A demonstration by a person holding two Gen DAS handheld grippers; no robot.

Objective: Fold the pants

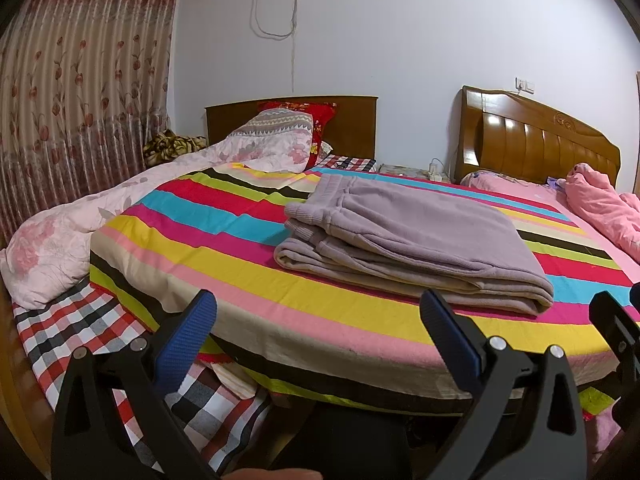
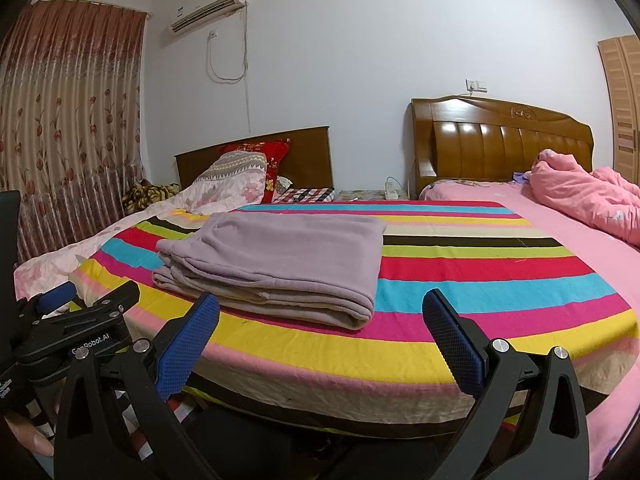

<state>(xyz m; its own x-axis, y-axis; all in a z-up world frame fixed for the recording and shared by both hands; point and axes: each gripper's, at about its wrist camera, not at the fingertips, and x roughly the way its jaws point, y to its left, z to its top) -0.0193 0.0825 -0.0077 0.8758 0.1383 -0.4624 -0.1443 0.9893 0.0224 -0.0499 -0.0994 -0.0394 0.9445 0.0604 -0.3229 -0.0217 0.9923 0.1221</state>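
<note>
The pants (image 1: 408,236) lay folded into a thick lilac stack on the striped blanket (image 1: 224,248), ahead of both sets of fingers and touched by none. In the left wrist view the stack sat just beyond our left gripper (image 1: 320,320) and nearer its right-hand finger; in the right wrist view it sat just beyond our right gripper (image 2: 320,320), nearer the left-hand finger. Both grippers stood with fingers spread wide and nothing between them.

We judged the fold essentially done, so the risk lay in disturbing it. A finger dipping forward could catch the rounded fold edge nearest us and drag the top layer askew. The ribbed waistband and cuffs at the far-left end of the stack already sat unevenly, and a nudge there might let the layers slip apart. The soft blanket could also shift under any push, carrying the stack with it. The floral quilt (image 1: 60,236) beyond the left fingers seemed well clear.
</note>
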